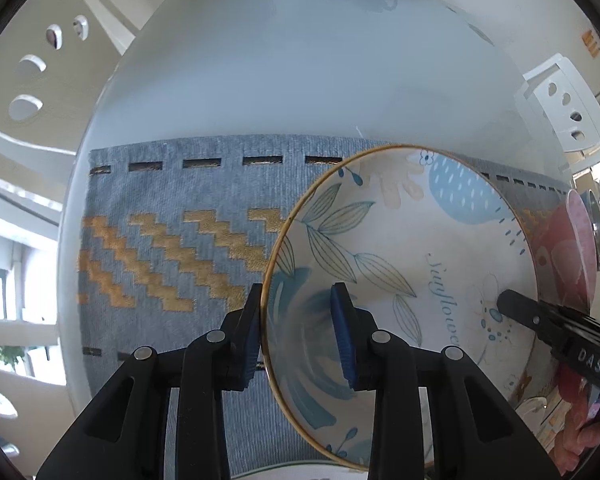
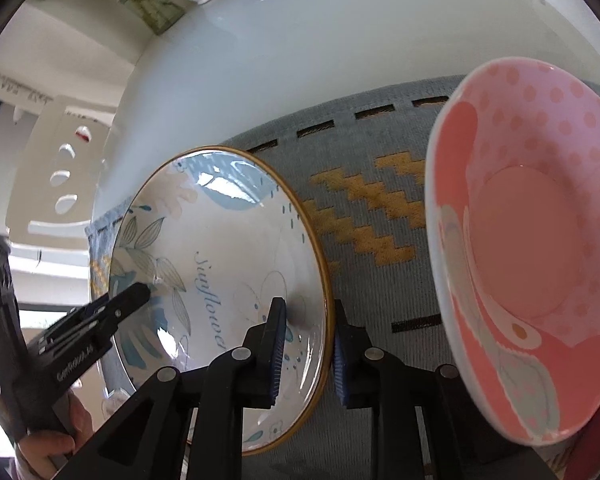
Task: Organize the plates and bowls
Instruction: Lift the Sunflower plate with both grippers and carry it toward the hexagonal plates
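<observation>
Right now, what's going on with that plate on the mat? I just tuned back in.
Both grippers are working the same floral plate, which sits on the grey placemat. The left gripper straddles its rim on one side, one finger inside and one outside, and the right gripper does the same on the opposite side. Neither looks fully clamped. A pink bowl waits just beside the plate.

Close opposing views sharing plate (image 1: 400,264)
</observation>
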`<action>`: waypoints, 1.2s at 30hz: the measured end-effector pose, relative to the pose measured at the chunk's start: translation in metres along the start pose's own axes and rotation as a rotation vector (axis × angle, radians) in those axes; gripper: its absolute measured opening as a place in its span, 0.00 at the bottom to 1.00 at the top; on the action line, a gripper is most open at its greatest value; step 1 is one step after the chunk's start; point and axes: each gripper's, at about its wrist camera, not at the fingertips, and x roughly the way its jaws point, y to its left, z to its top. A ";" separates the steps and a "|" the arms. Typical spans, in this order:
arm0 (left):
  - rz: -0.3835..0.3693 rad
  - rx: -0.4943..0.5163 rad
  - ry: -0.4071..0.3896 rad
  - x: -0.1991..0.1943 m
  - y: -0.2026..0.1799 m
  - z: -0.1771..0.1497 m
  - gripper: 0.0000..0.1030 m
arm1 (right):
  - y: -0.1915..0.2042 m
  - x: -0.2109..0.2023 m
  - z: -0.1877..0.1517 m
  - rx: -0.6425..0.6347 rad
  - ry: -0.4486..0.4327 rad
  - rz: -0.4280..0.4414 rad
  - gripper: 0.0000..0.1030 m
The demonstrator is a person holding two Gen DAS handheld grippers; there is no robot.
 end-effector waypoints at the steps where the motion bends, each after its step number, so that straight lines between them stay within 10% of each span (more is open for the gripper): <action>1: 0.008 0.008 -0.002 -0.001 0.000 0.001 0.28 | 0.003 -0.002 -0.001 -0.015 0.000 -0.002 0.18; 36: -0.056 0.103 -0.134 -0.108 -0.024 -0.077 0.28 | 0.001 -0.107 -0.089 0.001 -0.093 0.075 0.16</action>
